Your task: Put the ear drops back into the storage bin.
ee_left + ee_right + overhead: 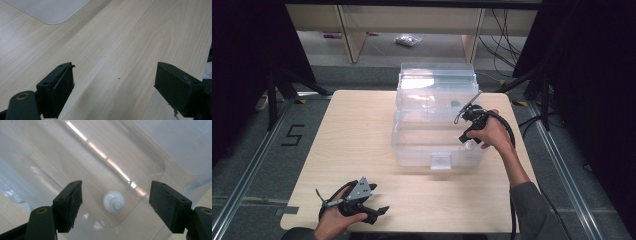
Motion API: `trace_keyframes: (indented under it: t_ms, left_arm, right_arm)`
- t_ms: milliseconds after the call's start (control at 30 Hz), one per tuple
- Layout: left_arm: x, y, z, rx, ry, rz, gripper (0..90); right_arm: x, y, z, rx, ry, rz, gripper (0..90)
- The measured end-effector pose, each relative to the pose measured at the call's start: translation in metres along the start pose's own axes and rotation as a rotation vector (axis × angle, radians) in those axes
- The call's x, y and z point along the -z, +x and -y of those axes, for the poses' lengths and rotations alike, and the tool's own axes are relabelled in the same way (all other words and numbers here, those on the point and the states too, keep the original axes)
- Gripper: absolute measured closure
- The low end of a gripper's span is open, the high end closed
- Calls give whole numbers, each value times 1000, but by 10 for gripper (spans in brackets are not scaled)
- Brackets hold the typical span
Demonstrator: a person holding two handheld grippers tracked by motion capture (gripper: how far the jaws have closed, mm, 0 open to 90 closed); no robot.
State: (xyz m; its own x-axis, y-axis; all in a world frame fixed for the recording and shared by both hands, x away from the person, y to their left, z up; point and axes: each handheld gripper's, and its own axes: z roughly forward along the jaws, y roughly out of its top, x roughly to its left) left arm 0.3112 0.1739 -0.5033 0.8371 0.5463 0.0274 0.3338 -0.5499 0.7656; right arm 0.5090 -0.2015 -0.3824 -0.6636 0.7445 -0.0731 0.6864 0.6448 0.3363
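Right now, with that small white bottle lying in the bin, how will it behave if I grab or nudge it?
The bottle looks small and round, so a nudge would probably roll it across the bin's smooth floor. It is likely light. Its plastic may be slippery, so the open right gripper should close squarely on it.

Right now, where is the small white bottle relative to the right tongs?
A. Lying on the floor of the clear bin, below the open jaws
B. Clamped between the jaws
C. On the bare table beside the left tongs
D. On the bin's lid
A: in the right gripper view the small white bottle lies on the floor of the clear bin, with the right tongs spread wide above it, touching nothing.
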Motion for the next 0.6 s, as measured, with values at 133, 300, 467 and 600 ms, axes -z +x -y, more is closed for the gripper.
trace_keyframes:
  t_ms: [133,300,467,600]
  left_arm:
    - [0,0,0,1,0,0,150]
    - [-1,-1,0,6,-9,3,150]
    - [-1,-1,0,6,-9,7,150]
    - [0,0,0,1,0,-1,150]
  right_arm:
    - [10,6,3,17,-42,-6,265]
    - [18,12,4,27,-76,-17,261]
    - [24,20,7,39,-104,-29,258]
    - [25,25,9,62,-108,-29,255]
